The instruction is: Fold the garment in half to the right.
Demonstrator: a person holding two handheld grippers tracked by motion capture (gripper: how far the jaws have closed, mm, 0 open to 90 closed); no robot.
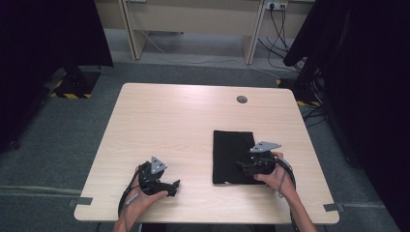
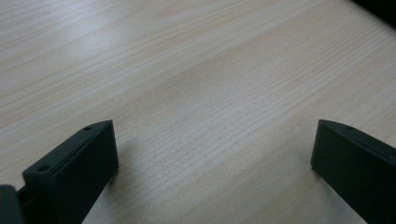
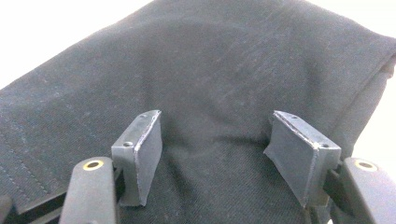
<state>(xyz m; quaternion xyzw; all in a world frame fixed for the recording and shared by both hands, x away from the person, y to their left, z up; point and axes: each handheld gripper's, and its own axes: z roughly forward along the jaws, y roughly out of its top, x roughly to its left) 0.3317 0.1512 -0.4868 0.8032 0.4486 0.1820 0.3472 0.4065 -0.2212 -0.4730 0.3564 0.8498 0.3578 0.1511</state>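
A folded black cloth lies flat on the right half of the light wooden table. My right gripper rests over the cloth's right near part, pointing left. In the right gripper view it stands open, jaws apart with the black cloth spread under and between them, nothing pinched. My left gripper lies near the table's front edge at the left, pointing right. In the left gripper view it is wide open over bare wood, nothing between the jaws.
A round cable hole sits at the table's far right. Black curtains hang at both sides. A desk frame and cables stand on the floor beyond the table. Bare tabletop stretches across the left and middle.
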